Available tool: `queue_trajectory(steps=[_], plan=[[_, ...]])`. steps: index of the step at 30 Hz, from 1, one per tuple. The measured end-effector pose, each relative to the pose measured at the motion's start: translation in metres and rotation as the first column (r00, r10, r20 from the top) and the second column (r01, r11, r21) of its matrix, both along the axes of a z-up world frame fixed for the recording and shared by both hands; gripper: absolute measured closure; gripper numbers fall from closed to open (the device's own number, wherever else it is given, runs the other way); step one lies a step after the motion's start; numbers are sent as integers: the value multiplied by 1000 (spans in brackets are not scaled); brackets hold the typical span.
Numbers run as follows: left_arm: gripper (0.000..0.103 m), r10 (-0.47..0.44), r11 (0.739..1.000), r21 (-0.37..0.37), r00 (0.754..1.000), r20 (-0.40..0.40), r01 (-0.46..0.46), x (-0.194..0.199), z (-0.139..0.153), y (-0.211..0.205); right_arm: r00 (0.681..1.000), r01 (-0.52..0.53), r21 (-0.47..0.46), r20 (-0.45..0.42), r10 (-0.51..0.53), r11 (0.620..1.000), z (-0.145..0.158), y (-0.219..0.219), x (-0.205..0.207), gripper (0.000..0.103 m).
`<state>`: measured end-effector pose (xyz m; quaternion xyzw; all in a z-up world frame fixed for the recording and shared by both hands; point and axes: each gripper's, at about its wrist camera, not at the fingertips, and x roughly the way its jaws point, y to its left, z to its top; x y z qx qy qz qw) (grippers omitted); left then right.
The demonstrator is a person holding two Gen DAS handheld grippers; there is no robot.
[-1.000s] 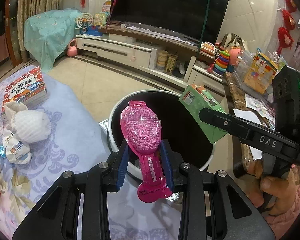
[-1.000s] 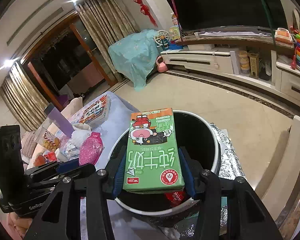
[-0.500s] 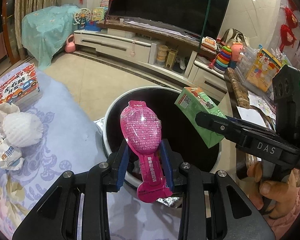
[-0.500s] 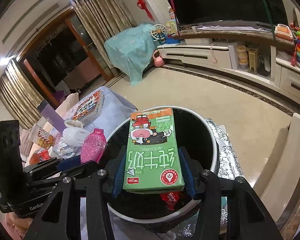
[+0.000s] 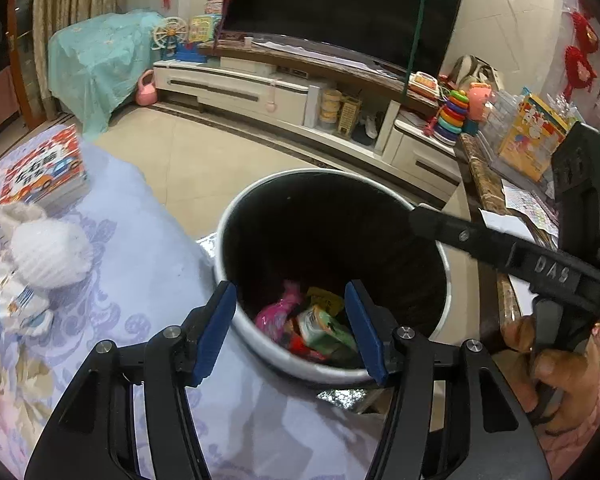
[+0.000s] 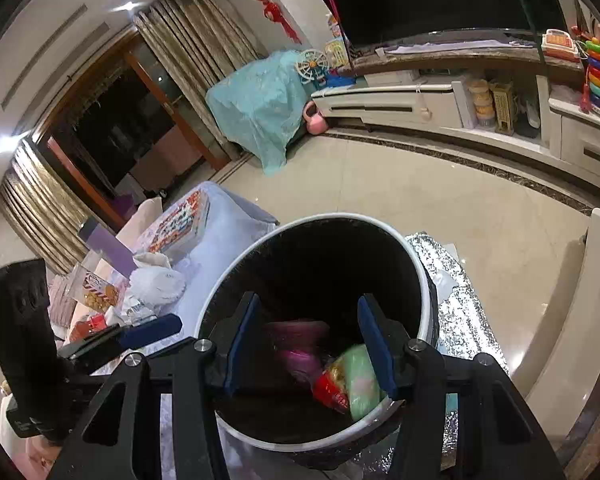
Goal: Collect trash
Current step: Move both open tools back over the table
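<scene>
A round bin with a white rim point(image 5: 236, 208) point(image 6: 420, 264) and black inside stands beside the table. At its bottom lie the pink packet point(image 5: 278, 312) point(image 6: 300, 354) and the green milk carton point(image 5: 326, 330) point(image 6: 360, 380), among other wrappers. My left gripper point(image 5: 290, 328) hangs over the bin's near edge, its jaws opening with nothing between them. My right gripper point(image 6: 306, 342) is also above the bin, jaws opening and empty; the carton below it looks blurred. The right gripper's finger point(image 5: 496, 248) reaches in from the right in the left wrist view.
White crumpled wrappers point(image 5: 46, 252) point(image 6: 156, 284), a snack bag point(image 6: 96, 290) and a picture book point(image 5: 42, 170) point(image 6: 180, 228) lie on the lilac tablecloth point(image 5: 140, 280). Silver foil point(image 6: 456, 304) lies under the bin. A TV cabinet point(image 5: 280, 92) with toys lines the far wall.
Both grippers opened. The pink packet left the left gripper and the green carton left the right one; both now lie inside the bin.
</scene>
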<state>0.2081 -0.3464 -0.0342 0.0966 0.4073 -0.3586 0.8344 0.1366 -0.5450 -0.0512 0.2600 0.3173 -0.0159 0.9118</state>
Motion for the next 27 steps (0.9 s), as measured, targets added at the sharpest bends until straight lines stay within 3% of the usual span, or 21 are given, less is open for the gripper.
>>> queue_trajectory(steps=[5,7,12,20,27], plan=[[40,81,996,-44,996,-26,-82,-9,-4,39,999,7,-4,39,-7,1000,8,7,-7,39],[38,116,991,-65,992,-38,-118,-14,-5,58,998,4,-1,59,-4,1000,13,14,-10,25],[33,216,972,-86,975,-46,-219,-28,-9,107,995,-20,-26,102,23,999,23,43,-21,10],[29,338,936,-89,940,-46,-340,-44,-16,182,986,-112,-32,117,115,993,24,107,-29,6],[28,450,885,-88,889,-80,-456,-53,-30,249,971,-226,-23,71,227,974,7,164,-18,5]])
